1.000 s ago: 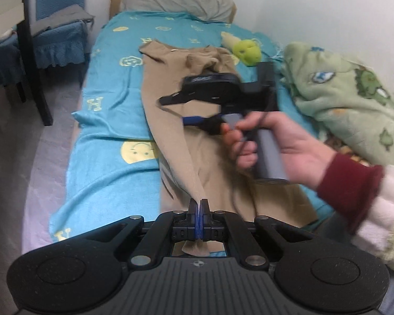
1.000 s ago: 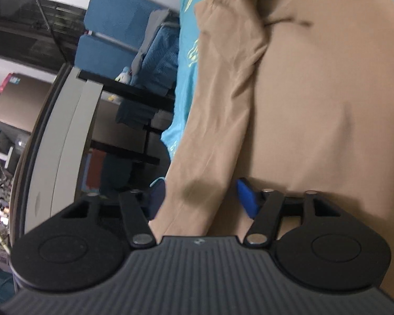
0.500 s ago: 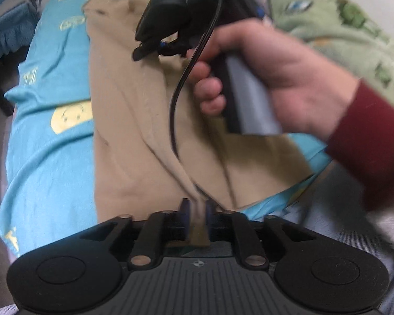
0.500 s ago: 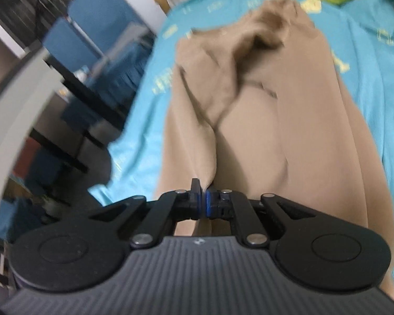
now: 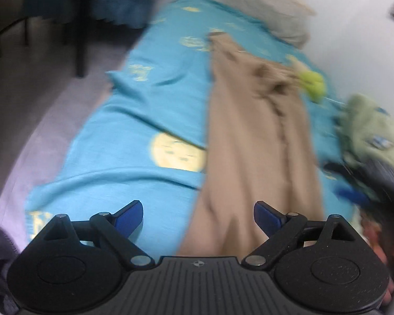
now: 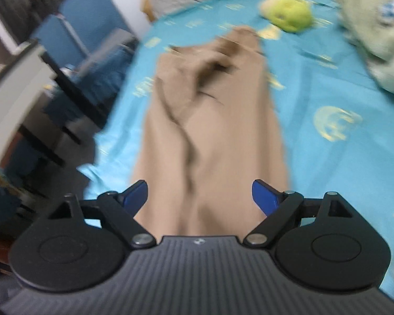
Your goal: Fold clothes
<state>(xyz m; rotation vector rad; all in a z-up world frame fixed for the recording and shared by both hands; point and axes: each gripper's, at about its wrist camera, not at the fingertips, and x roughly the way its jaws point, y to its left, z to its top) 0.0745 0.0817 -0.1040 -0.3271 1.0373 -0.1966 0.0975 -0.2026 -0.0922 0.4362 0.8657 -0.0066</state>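
Left gripper [image 5: 198, 214]: jaws are spread wide, nothing is held.
Right gripper [image 6: 199, 194]: jaws are spread wide, nothing is held.
Tan garment [image 6: 210, 131]: laid lengthwise on the bed [image 6: 328, 99], blue sheet is seen along both edges.

Soft, even room light, and both pictures are smeared with blur.

I see no hard shadows and no glare. In my left view the tan clothes [image 5: 252, 141] and the blue bed sheet [image 5: 134, 141] look streaky, and the right edge is a dark smudge. In my right view the green toy [image 6: 289, 13] and the chair [image 6: 92, 26] are fuzzy. Only the black tongs [image 6: 199, 197] near the lens look sharp. Edges bend round and the corners go dark.
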